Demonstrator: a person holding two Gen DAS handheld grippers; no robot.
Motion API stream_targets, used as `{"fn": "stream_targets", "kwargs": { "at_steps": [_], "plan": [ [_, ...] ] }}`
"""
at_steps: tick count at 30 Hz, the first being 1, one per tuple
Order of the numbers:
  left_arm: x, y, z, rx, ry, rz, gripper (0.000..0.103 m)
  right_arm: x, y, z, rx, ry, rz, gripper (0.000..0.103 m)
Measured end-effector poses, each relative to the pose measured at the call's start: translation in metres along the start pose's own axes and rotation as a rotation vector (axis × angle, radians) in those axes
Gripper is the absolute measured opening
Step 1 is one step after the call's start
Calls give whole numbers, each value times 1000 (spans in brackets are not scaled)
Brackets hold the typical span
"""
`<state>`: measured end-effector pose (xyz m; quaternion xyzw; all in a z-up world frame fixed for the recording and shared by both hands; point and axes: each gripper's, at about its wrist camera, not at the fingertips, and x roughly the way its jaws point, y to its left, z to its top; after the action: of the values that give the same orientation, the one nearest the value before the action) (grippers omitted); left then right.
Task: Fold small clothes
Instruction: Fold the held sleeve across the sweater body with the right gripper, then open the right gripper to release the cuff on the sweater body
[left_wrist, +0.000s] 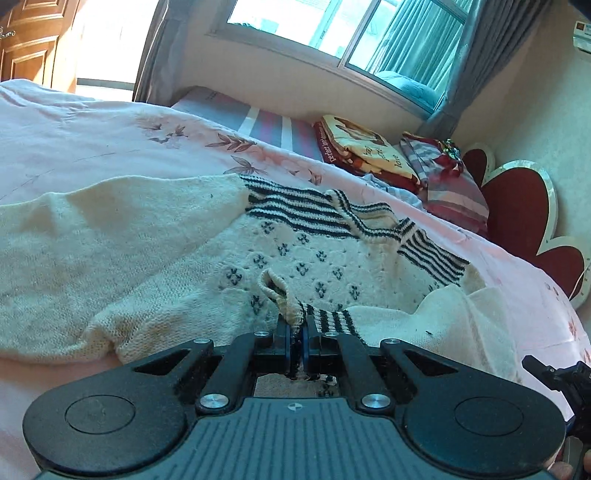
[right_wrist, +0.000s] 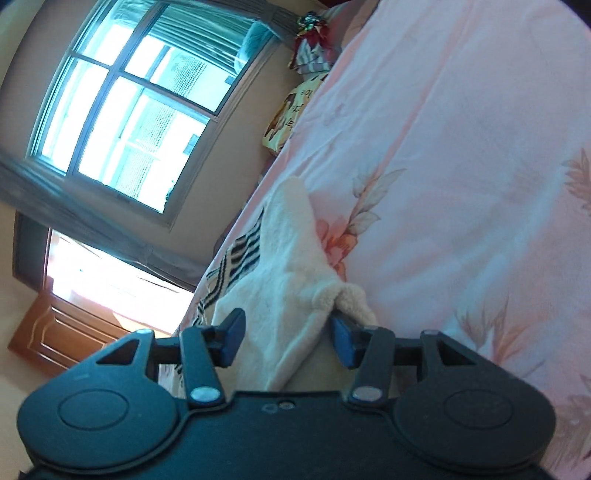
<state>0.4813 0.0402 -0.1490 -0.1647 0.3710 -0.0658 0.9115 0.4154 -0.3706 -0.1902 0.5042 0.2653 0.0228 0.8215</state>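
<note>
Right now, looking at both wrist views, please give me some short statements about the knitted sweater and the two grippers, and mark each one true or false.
1. The left gripper is shut on the ribbed edge of the cream knitted sweater. True.
2. The sweater lies on a green carpet. False: on a pink floral bedsheet.
3. The right gripper has cream knit between its jaws. True.
4. The sweater is plain. False: it has dark stripes.

Left wrist view: low and close over the sweater (left_wrist: 280, 251), facing across the bed (left_wrist: 92, 147) toward the window (left_wrist: 369, 33). Right wrist view: rolled sideways, equally close. Shared: sweater (right_wrist: 288, 258), bed (right_wrist: 461, 147), window (right_wrist: 122, 110).
</note>
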Motion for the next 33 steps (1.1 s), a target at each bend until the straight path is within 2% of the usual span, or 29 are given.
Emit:
{"fn": "stream_targets", "kwargs": {
  "at_steps": [1,2,4,5,7,13,15,18,19,20,21,22,23,24,25,26,27,29,30,31,32,33],
  "plan": [
    [0,-1,-1,2,-1,8,6,0,-1,3,5,-10,-4,17],
    [-3,-3,-3,2,-20,11,6,-3,1,3,-11,-34,-24,6],
    [-8,-10,-8,35,-55,67,6,-14,8,4,-55,-89,-33,7],
    [-4,-12,-12,43,-41,98,6,-15,10,2,-87,-91,-47,7],
    [4,-14,-22,53,-17,135,6,-1,2,0,-122,-36,-137,5],
    [-9,-26,-29,124,-106,149,6,0,2,1,-142,-25,-127,4],
    [-3,-22,-33,121,-56,167,6,0,2,1,-145,-21,-121,4],
    [-3,-25,-35,176,-64,177,8,-2,-2,2,-140,-8,-111,5],
    [-6,-24,-33,175,-62,186,18,-3,-1,3,-146,0,-107,9],
    [-10,-23,-31,163,-74,213,50,-5,1,4,-158,12,-102,11],
    [-15,-19,-30,147,-93,251,74,-8,4,5,-175,26,-95,20],
    [-25,-14,-30,131,-137,274,93,-12,8,7,-204,31,-96,27],
    [-37,-10,-29,132,-184,272,85,-22,14,7,-246,8,-104,30],
    [-43,-11,-26,162,-182,255,74,-30,21,9,-291,-21,-104,29],
    [-44,-15,-23,187,-171,241,48,-33,29,13,-352,-37,-91,21],
    [-41,-22,-19,211,-155,199,42,-30,37,17,-406,-35,-95,20],
    [-34,-31,-16,230,-143,157,42,-20,46,19,-462,-24,-103,19],
    [-13,-48,-13,256,-95,142,42,7,63,19,-568,29,-117,19],
    [-1,-56,-16,273,-80,148,44,20,68,17,-623,54,-124,19],
    [9,-60,-19,306,-54,174,52,34,71,14,-695,79,-166,17],
    [18,-62,-27,352,-29,222,57,45,67,13,-732,95,-245,14],
    [16,-60,-34,373,-67,217,59,48,54,18,-696,102,-256,6]
  ]
}}
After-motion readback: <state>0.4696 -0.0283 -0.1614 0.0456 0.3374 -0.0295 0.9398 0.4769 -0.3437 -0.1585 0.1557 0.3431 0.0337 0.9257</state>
